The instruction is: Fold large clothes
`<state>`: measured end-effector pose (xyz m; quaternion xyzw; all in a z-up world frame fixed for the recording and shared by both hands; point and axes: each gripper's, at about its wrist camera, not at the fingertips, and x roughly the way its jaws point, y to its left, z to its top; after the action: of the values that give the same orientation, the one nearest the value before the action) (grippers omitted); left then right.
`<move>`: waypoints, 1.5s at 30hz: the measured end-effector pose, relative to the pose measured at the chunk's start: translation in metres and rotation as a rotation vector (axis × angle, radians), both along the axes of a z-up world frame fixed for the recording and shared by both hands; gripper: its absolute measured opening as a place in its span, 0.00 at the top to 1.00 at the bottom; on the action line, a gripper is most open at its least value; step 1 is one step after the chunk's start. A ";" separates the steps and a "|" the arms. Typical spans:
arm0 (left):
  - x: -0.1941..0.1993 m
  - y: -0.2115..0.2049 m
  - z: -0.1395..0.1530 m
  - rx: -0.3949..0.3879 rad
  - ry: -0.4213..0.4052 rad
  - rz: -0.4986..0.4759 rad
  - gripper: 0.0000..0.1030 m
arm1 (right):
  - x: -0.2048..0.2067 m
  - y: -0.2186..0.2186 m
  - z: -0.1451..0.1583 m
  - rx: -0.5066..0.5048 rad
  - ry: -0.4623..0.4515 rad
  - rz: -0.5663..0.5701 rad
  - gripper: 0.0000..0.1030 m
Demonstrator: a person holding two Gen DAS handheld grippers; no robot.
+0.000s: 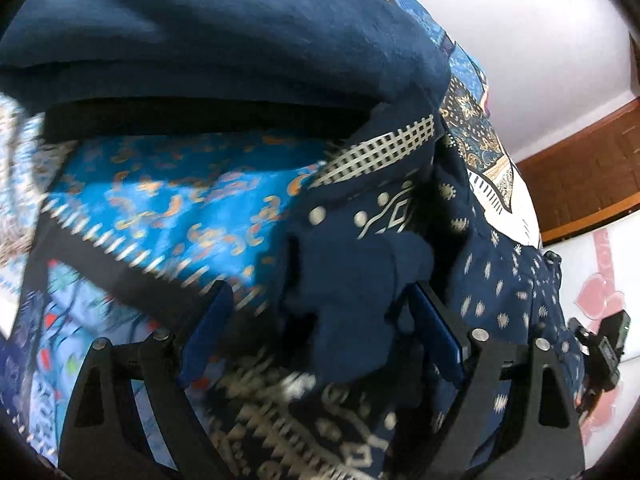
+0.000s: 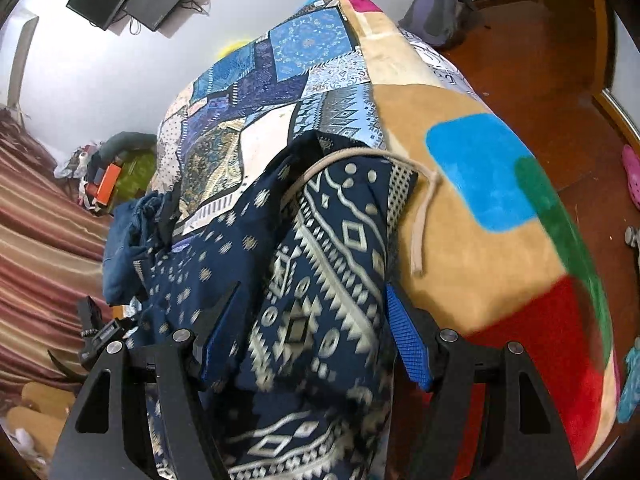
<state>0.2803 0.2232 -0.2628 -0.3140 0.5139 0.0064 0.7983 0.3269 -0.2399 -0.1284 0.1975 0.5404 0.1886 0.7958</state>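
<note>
Left and right wrist views of a bed on which a large navy printed garment is being folded.

Left view: the left gripper is seen with a bunched wad of plain navy cloth between its blue pads. The wad lies against the right-hand pad; a gap is seen beside the other pad, and the frame is blurred, so whether the cloth is pinched or merely lies between wide-set jaws cannot be told. A white grid-patterned band of the garment runs diagonally just beyond the jaws, over a bright blue patterned sheet.

Right view: the right gripper is seen with a thick fold of the garment filling the space between its pads. The cloth is touched on both sides, so it is judged to be grasped. A beige drawcord trails off the garment onto a tan blanket.

Key relation: the garment's long axis runs away from both grippers, up the bed toward the patchwork cover. The two grips sit side by side at its near end; the left gripper is visible at the right view's lower left. The coming move is judged to depend on both ends being carried evenly along that axis.
</note>
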 end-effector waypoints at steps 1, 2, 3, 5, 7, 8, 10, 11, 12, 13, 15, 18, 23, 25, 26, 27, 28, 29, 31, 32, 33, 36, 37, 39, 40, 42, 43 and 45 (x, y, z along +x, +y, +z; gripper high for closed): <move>0.007 -0.002 -0.002 0.009 0.007 -0.004 0.13 | 0.005 0.001 -0.004 0.001 0.007 0.008 0.35; 0.012 -0.005 -0.004 0.028 0.013 -0.009 0.13 | 0.009 0.001 -0.007 0.007 0.014 0.016 0.35; 0.018 -0.009 -0.004 0.057 0.017 -0.017 0.13 | 0.015 0.003 -0.011 0.012 0.029 0.024 0.37; 0.028 -0.016 -0.004 0.104 0.017 -0.041 0.12 | 0.023 0.007 -0.019 0.019 0.050 0.039 0.39; 0.036 -0.023 -0.006 0.137 0.016 -0.060 0.08 | 0.031 0.011 -0.027 0.031 0.066 0.057 0.39; 0.039 -0.024 -0.007 0.143 0.016 -0.062 0.07 | 0.033 0.011 -0.030 0.036 0.069 0.060 0.39; 0.045 -0.026 -0.008 0.144 0.013 -0.060 0.08 | 0.036 0.012 -0.033 0.049 0.073 0.054 0.39; 0.047 -0.025 -0.007 0.142 0.013 -0.056 0.08 | 0.035 0.011 -0.032 0.050 0.071 0.049 0.41; 0.048 -0.026 -0.006 0.144 0.008 -0.053 0.09 | 0.034 0.011 -0.031 0.039 0.064 0.043 0.48; 0.049 -0.029 -0.003 0.152 -0.001 -0.053 0.17 | 0.033 0.011 -0.030 0.013 0.058 0.035 0.60; 0.049 -0.034 0.005 0.181 -0.021 -0.069 0.32 | 0.033 0.008 -0.029 0.014 0.055 0.022 0.74; 0.049 -0.057 0.021 0.288 -0.048 -0.108 0.64 | 0.029 0.001 -0.022 0.044 0.051 -0.007 0.85; 0.037 -0.085 0.048 0.461 -0.093 -0.153 0.85 | 0.022 0.008 0.007 0.034 -0.021 -0.004 0.88; 0.028 -0.092 0.068 0.476 -0.141 -0.156 0.86 | 0.019 0.013 0.025 0.037 -0.063 0.008 0.88; 0.026 -0.093 0.076 0.471 -0.159 -0.152 0.86 | 0.019 0.017 0.031 0.034 -0.081 0.014 0.88; 0.024 -0.093 0.087 0.465 -0.182 -0.144 0.86 | 0.017 0.020 0.043 0.034 -0.113 0.025 0.89; 0.021 -0.092 0.100 0.456 -0.209 -0.135 0.87 | 0.015 0.024 0.054 0.032 -0.139 0.038 0.89; 0.018 -0.081 0.110 0.445 -0.228 -0.128 0.88 | 0.014 0.028 0.064 0.029 -0.160 0.051 0.89; 0.013 -0.076 0.134 0.405 -0.281 -0.114 0.89 | 0.011 0.038 0.085 0.016 -0.218 0.075 0.93; 0.011 -0.079 0.142 0.398 -0.300 -0.111 0.89 | 0.010 0.044 0.094 0.010 -0.244 0.088 0.94; 0.011 -0.077 0.153 0.400 -0.323 -0.106 0.90 | 0.009 0.048 0.102 0.008 -0.265 0.099 0.94; 0.004 -0.074 0.184 0.439 -0.383 -0.092 0.90 | 0.010 0.062 0.128 0.003 -0.340 0.121 0.95; 0.004 -0.073 0.195 0.447 -0.404 -0.093 0.90 | 0.012 0.066 0.135 -0.005 -0.361 0.125 0.95; 0.008 -0.074 0.211 0.457 -0.440 -0.101 0.90 | 0.017 0.073 0.143 -0.018 -0.390 0.131 0.95; 0.011 -0.074 0.219 0.467 -0.458 -0.101 0.91 | 0.023 0.076 0.148 -0.026 -0.405 0.132 0.95; 0.018 -0.074 0.230 0.489 -0.482 -0.101 0.92 | 0.032 0.080 0.154 -0.039 -0.422 0.126 0.96; 0.023 -0.074 0.234 0.500 -0.492 -0.100 0.92 | 0.038 0.081 0.157 -0.044 -0.432 0.119 0.96; 0.034 -0.073 0.237 0.525 -0.503 -0.091 0.94 | 0.049 0.083 0.161 -0.055 -0.449 0.110 0.96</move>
<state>0.3142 0.1498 -0.0262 -0.0667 0.2958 0.0251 0.9526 0.3757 -0.1567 0.0322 0.0990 0.3646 0.2560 0.8898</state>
